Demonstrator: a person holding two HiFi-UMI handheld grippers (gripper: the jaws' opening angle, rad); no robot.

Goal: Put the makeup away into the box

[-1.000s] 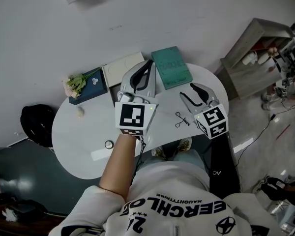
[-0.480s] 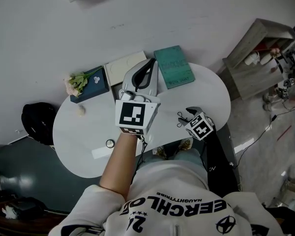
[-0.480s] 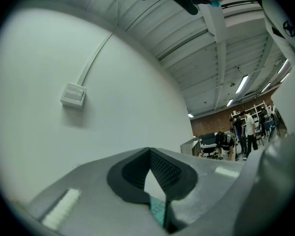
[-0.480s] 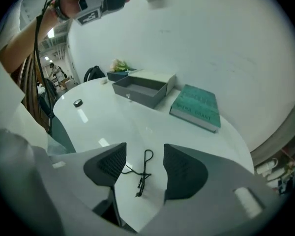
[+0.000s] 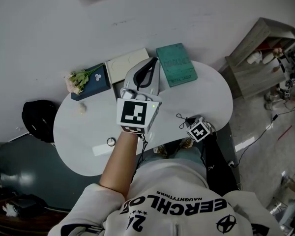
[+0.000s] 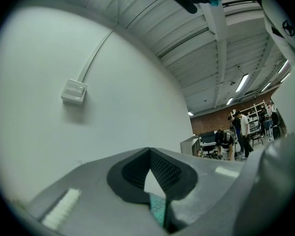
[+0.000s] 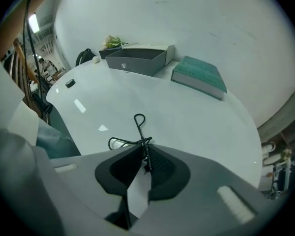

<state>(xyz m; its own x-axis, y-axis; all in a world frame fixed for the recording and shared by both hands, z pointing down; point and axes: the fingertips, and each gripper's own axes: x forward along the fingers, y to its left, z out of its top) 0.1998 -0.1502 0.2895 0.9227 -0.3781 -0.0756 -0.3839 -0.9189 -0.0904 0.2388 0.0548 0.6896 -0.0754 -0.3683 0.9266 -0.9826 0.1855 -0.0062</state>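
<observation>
A black wire eyelash curler [image 7: 136, 128] lies on the white oval table [image 5: 83, 132] near its front right edge. My right gripper [image 7: 144, 150] points steeply down onto it. Its jaws have just been closing, and they now pinch the curler's head while the loop handles stick out beyond the tips. In the head view that gripper [image 5: 187, 123] is mostly hidden under its marker cube, with the curler's handles [image 5: 181, 118] just showing. The grey open box [image 7: 137, 61] stands at the table's far side. My left gripper [image 5: 151, 62] hangs level over it, tips together and empty [image 6: 150, 151].
A teal book [image 5: 176, 64] lies at the back right, with a cream flat box [image 5: 123, 64] and a dark blue box with flowers [image 5: 88, 80] to its left. A small round black item [image 5: 110, 142] sits front left. A wooden shelf [image 5: 255, 53] stands right of the table.
My right gripper has dropped from above the table down to the curler, tipped nose-down, and its jaws have gone from wide apart to closed on the curler. The left gripper has stayed put.
</observation>
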